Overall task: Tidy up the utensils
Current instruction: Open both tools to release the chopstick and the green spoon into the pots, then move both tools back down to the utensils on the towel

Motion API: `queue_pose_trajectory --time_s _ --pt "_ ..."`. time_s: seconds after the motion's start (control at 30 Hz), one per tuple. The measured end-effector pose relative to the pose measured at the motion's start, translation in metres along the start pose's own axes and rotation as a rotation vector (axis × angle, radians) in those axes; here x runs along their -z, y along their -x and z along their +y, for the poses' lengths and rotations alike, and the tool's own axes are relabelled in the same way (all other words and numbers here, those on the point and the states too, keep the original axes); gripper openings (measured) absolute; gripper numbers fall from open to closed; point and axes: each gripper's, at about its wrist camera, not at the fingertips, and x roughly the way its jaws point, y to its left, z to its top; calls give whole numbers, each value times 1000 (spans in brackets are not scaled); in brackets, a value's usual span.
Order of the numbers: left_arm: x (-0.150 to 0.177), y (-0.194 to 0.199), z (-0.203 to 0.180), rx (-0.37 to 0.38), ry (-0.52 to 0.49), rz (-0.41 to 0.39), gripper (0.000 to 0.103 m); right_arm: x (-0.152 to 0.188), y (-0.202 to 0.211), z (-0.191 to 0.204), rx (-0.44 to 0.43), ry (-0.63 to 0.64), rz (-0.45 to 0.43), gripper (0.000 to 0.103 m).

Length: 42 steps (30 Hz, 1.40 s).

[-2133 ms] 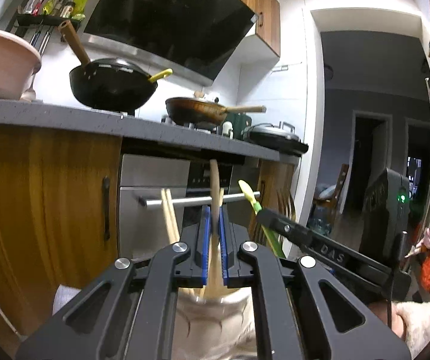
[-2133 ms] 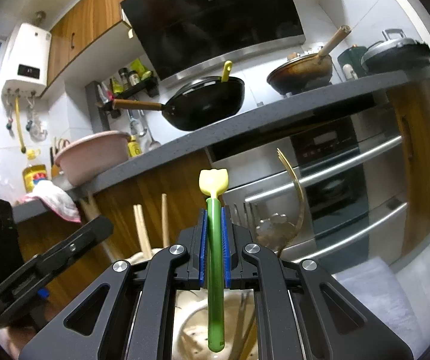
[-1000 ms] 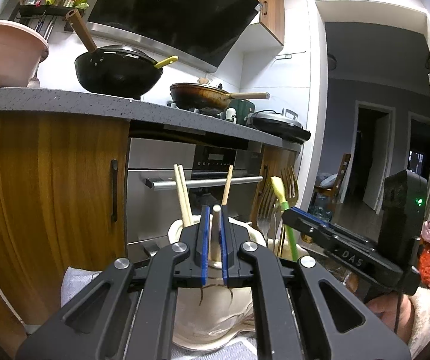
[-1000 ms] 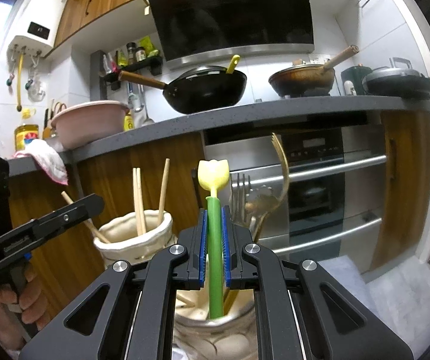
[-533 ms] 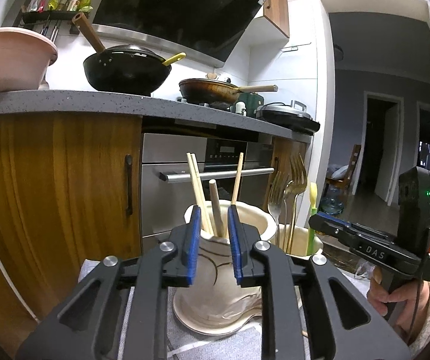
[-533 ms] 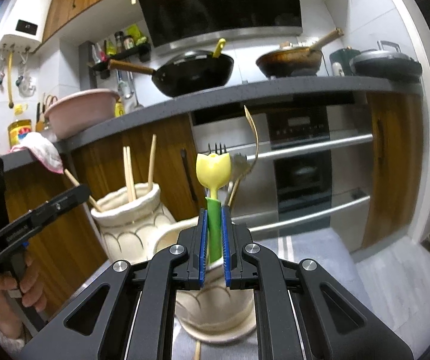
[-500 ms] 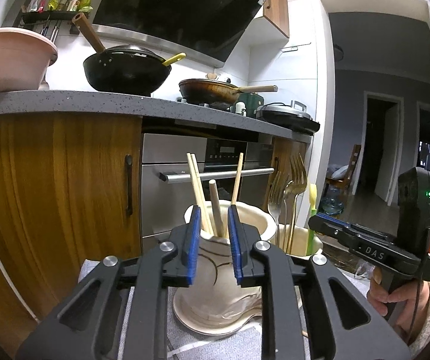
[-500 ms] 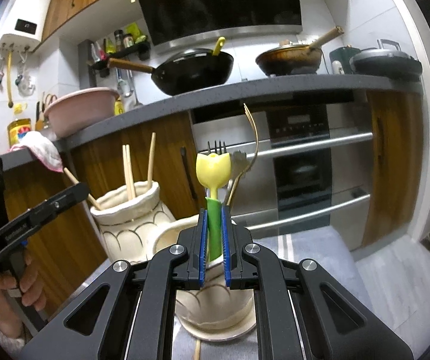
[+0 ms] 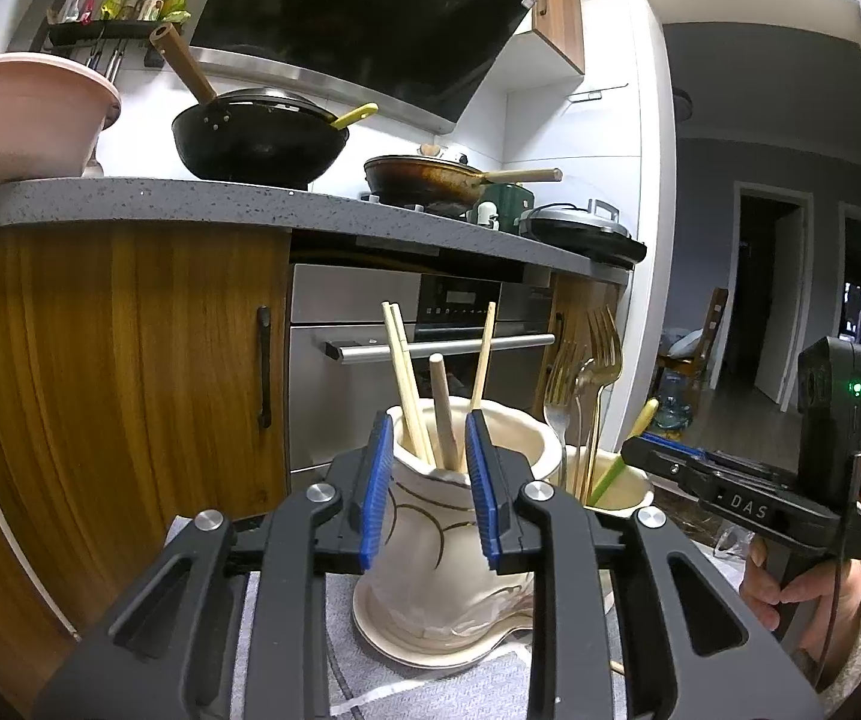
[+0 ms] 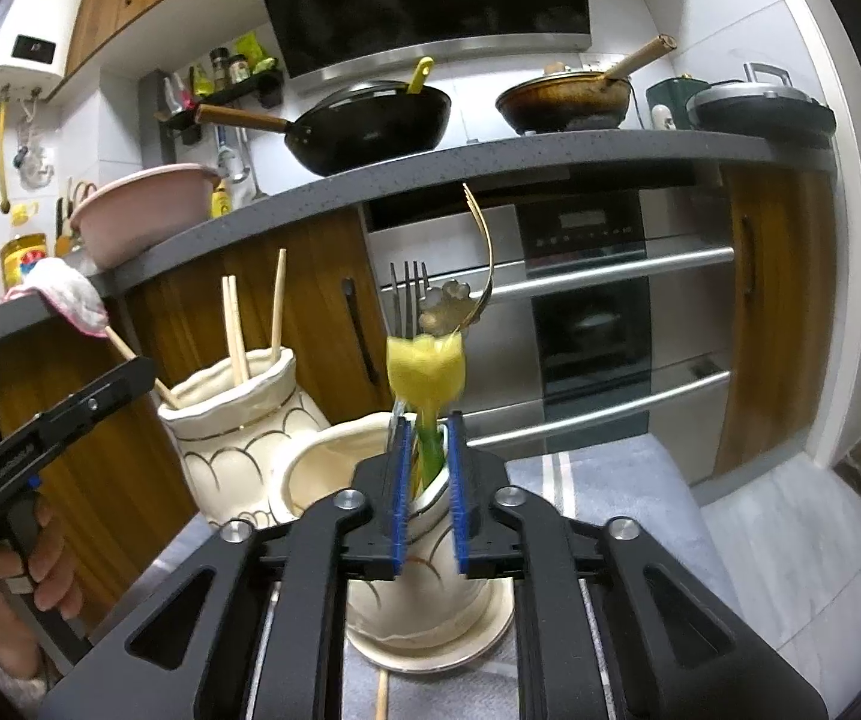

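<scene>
Two cream ceramic utensil jars stand side by side on a grey cloth. My left gripper [image 9: 430,480] is open in front of the left jar [image 9: 442,546], which holds chopsticks [image 9: 403,384] and a wooden stick [image 9: 443,414]. My right gripper [image 10: 427,492] is open around the right jar [image 10: 364,462]; a green utensil with a yellow tulip end [image 10: 426,372] stands loose in it, blurred, beside gold forks and a spoon [image 10: 478,252]. The left jar [image 10: 238,438] and the left gripper [image 10: 52,420] also show in the right wrist view.
Wooden cabinets [image 9: 124,372] and a steel oven [image 10: 610,312] stand right behind the jars, under a grey counter [image 9: 190,198] with woks and a pink basin [image 9: 22,114]. A loose chopstick [image 10: 381,696] lies on the cloth in front of the right jar.
Both grippers lowered their utensils into the jars and opened: the left let go of the wooden stick, the right just released the green tulip utensil. Both have drawn back slightly.
</scene>
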Motion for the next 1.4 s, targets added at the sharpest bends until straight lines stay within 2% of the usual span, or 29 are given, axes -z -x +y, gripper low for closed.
queue_pose_trajectory --time_s 0.03,0.1,0.17,0.27,0.33,0.43,0.57,0.7,0.87,1.07,1.4 --pt "1 1 0 -6 -4 1 31 0 1 -1 -1 -5 -3 27" --pt "1 3 -1 -12 -5 -3 37 -1 3 -1 -1 -13 -9 29" --pt "1 5 -1 -18 -8 -7 40 -2 7 -3 -2 -24 -18 37" --pt "2 10 1 -38 -4 -19 58 -3 15 -5 -1 -40 -36 54" --pt "3 14 2 -46 2 -25 61 -3 22 -7 3 -50 -46 59" --pt "6 21 3 -70 7 -28 74 -2 34 -9 3 -61 -57 70" --pt "11 31 0 -92 1 -28 89 2 51 -13 17 -66 -60 79" --pt "20 37 -5 -103 -12 -5 95 8 65 -16 46 -71 -53 86" --pt "30 47 -20 -108 -40 36 97 20 77 -21 106 -59 -7 94" --pt "42 59 -42 -93 -54 99 97 34 83 -25 148 -36 71 94" --pt "56 64 -68 -97 -63 176 97 45 92 -25 151 -10 126 95"
